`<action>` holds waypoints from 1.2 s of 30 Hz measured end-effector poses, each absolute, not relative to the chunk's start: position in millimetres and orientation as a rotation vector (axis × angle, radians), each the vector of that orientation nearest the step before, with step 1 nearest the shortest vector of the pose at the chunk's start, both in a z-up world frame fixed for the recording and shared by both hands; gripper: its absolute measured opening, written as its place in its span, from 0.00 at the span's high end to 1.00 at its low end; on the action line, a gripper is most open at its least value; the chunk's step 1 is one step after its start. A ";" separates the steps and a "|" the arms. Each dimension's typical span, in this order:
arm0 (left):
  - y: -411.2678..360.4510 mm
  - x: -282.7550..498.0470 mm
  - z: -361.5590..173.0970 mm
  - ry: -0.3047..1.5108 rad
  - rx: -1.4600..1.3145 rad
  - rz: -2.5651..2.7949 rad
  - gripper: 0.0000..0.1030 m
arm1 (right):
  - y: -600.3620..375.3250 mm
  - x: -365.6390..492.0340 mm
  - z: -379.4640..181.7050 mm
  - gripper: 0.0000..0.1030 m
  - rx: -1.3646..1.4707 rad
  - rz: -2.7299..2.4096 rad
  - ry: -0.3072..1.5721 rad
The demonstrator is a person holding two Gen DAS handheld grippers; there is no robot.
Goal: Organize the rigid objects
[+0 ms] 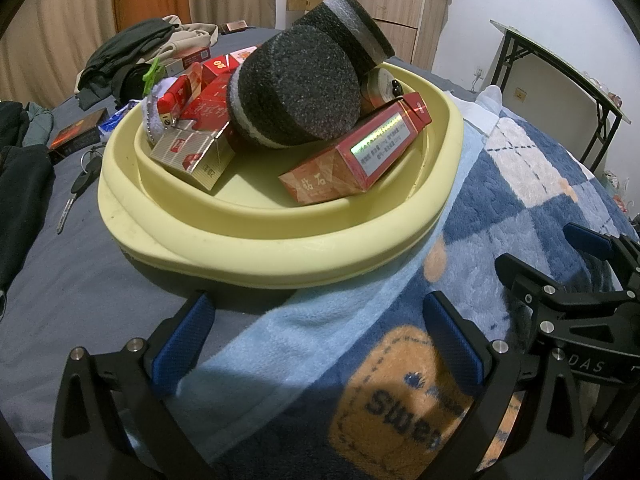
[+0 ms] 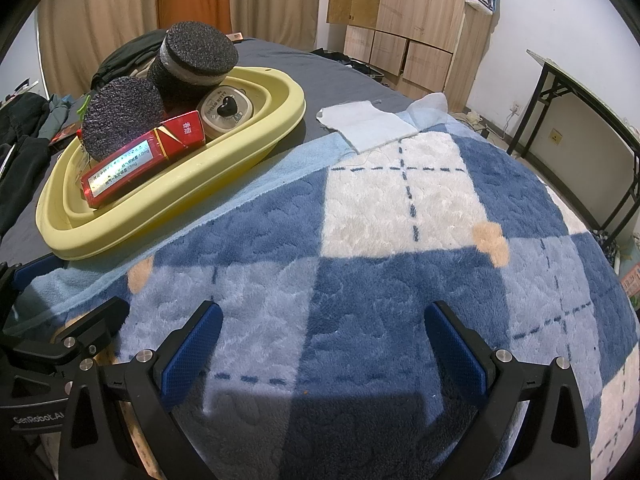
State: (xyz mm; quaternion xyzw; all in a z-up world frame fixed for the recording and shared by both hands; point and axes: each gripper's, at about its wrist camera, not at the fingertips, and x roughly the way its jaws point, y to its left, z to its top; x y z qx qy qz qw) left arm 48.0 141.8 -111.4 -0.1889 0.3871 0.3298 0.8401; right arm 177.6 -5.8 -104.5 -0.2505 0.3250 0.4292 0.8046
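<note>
A yellow basin point(image 1: 280, 256) point(image 2: 256, 128) sits on the bed, filled with two black foam cylinders point(image 1: 296, 88) point(image 2: 124, 120), several red and gold cigarette boxes point(image 1: 356, 152) point(image 2: 132, 172) and a small round white device point(image 2: 228, 110). My left gripper point(image 1: 320, 340) is open and empty just in front of the basin, over the blanket's edge. My right gripper point(image 2: 324, 344) is open and empty over the blue checked blanket point(image 2: 400, 240), to the right of the basin. The right gripper also shows in the left wrist view point(image 1: 560, 256).
A key point(image 1: 76, 192), a dark box point(image 1: 76, 132) and heaps of dark clothes point(image 1: 124, 56) lie on the grey sheet left of the basin. A white cloth point(image 2: 364, 124) lies beyond the blanket. A black-legged table point(image 2: 580, 112) and wooden cabinets point(image 2: 400, 20) stand at the right.
</note>
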 end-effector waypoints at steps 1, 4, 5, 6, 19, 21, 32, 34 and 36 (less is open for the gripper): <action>142.3 47.6 -111.5 0.818 -0.399 0.697 0.00 | -4.9 177.7 -105.0 0.00 -0.536 0.919 0.696; 141.8 48.0 -111.4 0.818 -0.399 0.697 0.00 | -5.5 177.7 -104.6 0.00 -0.536 0.919 0.696; 142.4 47.7 -111.6 0.818 -0.399 0.697 0.00 | -5.8 177.7 -104.5 0.00 -0.536 0.919 0.696; 141.8 48.0 -111.4 0.818 -0.399 0.697 0.00 | -5.5 177.7 -104.6 0.00 -0.537 0.919 0.696; 141.7 48.0 -111.4 0.818 -0.399 0.697 0.00 | -5.0 177.9 -105.0 0.00 -0.537 0.919 0.696; 141.7 48.0 -111.4 0.818 -0.399 0.697 0.00 | -5.8 177.7 -104.5 0.00 -0.537 0.919 0.696; 142.0 47.8 -111.5 0.818 -0.399 0.697 0.00 | -5.0 177.9 -105.0 0.00 -0.537 0.919 0.696; 141.7 48.0 -111.4 0.818 -0.399 0.697 0.00 | -4.8 177.9 -105.1 0.00 -0.537 0.919 0.696; 141.7 48.0 -111.4 0.818 -0.399 0.697 0.00 | -5.1 177.8 -104.9 0.00 -0.537 0.919 0.696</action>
